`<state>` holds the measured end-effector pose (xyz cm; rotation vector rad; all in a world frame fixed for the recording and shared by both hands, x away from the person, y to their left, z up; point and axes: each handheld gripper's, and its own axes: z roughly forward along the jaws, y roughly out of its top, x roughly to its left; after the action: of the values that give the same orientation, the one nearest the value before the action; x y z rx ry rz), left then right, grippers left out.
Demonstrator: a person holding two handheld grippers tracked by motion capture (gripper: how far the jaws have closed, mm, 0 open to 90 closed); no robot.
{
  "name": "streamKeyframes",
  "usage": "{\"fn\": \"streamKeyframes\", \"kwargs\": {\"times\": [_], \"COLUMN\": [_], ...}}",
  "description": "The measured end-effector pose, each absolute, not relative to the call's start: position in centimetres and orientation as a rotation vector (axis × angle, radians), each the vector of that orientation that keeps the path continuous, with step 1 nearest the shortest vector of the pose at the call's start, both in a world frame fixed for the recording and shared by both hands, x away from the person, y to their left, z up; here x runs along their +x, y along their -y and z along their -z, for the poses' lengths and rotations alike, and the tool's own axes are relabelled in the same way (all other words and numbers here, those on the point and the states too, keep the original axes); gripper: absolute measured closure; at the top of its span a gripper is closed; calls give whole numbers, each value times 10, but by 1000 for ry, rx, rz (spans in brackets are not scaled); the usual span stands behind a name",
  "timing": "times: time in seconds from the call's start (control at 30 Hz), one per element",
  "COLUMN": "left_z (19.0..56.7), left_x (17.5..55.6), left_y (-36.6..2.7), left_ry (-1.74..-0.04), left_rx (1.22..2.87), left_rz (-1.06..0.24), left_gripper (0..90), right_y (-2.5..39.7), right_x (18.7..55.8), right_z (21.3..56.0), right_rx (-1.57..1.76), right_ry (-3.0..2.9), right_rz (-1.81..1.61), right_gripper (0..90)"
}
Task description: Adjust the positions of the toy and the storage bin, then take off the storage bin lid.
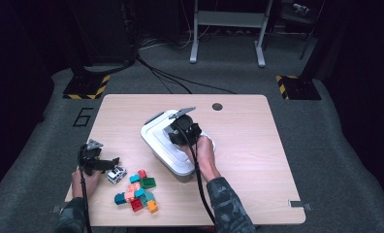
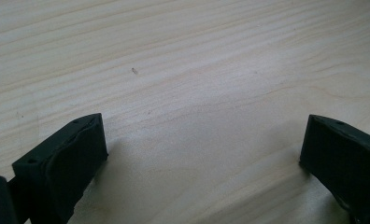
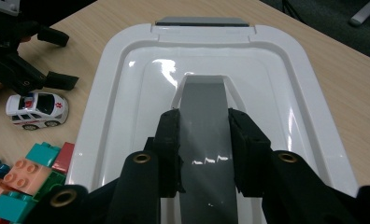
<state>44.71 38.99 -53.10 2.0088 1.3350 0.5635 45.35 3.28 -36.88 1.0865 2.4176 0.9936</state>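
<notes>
A white storage box [image 1: 157, 150] with its lid [image 3: 136, 70] on sits mid-table. My right gripper [image 3: 202, 117] is shut on the lid's grey handle [image 3: 204, 100], one jaw on each side; in the high view the gripper [image 1: 183, 131] rests on top of the box. My left gripper [image 1: 113, 161] is held open low over bare wood [image 2: 174, 56] at the table's left, jaws wide apart [image 2: 204, 140] with nothing between them. It also appears in the right gripper view [image 3: 57, 58], just above a white toy car [image 3: 37, 110].
The toy car [image 1: 116, 174] stands right of the left gripper's tips. A pile of several coloured bricks [image 1: 139, 189] lies near the front edge, left of the box; these bricks [image 3: 24, 172] touch the box's side. A cable hole [image 1: 217, 106] is at the table's far edge.
</notes>
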Motion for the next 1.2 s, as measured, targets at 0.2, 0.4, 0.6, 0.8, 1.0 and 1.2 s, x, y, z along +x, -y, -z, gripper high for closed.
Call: {"fn": "streamKeyframes", "kwargs": {"times": [0.2,0.4,0.6,0.8,1.0,1.2], "left_z": [531,532,532,532,532,532], "left_x": [447,447,447,448,449,450], "left_y": [-390,-390,-390,-390,-393,-393], "left_ry": [-1336,-1335,-1336,-1338,-1370,-1396], "left_rx": [2010,2000,2001,1988,1963,1957], "left_rz": [-562,-570,-570,-571,-571,-591], "left_gripper": [1,1,1,5,9,9], "right_y": [-36,-39,-39,-40,-40,-39], "right_x": [452,451,451,450,450,451], "right_z": [370,371,371,370,370,365], "right_rx": [1094,1080,1056,1078,1080,1076], "right_ry": [-2399,-2387,-2380,-2387,-2388,-2374], "right_rz": [-1009,-1011,-996,-984,-981,-993], "right_gripper": [671,670,670,670,670,669]}}
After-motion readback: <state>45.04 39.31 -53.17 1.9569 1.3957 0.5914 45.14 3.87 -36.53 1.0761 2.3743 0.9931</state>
